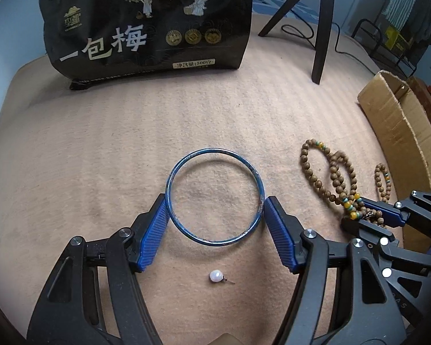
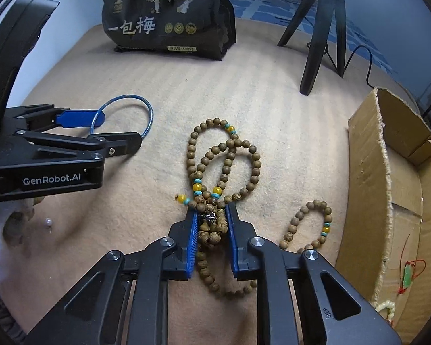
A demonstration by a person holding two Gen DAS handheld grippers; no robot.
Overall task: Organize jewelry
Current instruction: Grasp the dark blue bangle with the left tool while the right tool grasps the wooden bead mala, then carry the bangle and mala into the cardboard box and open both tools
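Note:
A thin blue metal bangle [image 1: 175, 172] lies on the beige blanket; my left gripper [image 1: 215, 205] has its blue pads against the bangle's two sides. The bangle also shows in the right wrist view [image 2: 149, 115] with the left gripper [image 2: 112, 132] around it. A small pearl earring [image 1: 216, 276] lies just behind the left pads. My right gripper [image 2: 211, 218] is shut on a bunched wooden bead necklace [image 2: 230, 155] with yellow and teal beads, whose loops spread on the blanket ahead. In the left wrist view the necklace [image 1: 334, 172] and right gripper [image 1: 367, 215] are at the right.
An open cardboard box [image 2: 367, 155] stands at the right, with a red-strung green pendant [image 2: 408, 276] and a pale bead string inside. A black snack bag [image 1: 146, 23] stands at the back. Black tripod legs [image 1: 321, 34] and a cable are at the back right.

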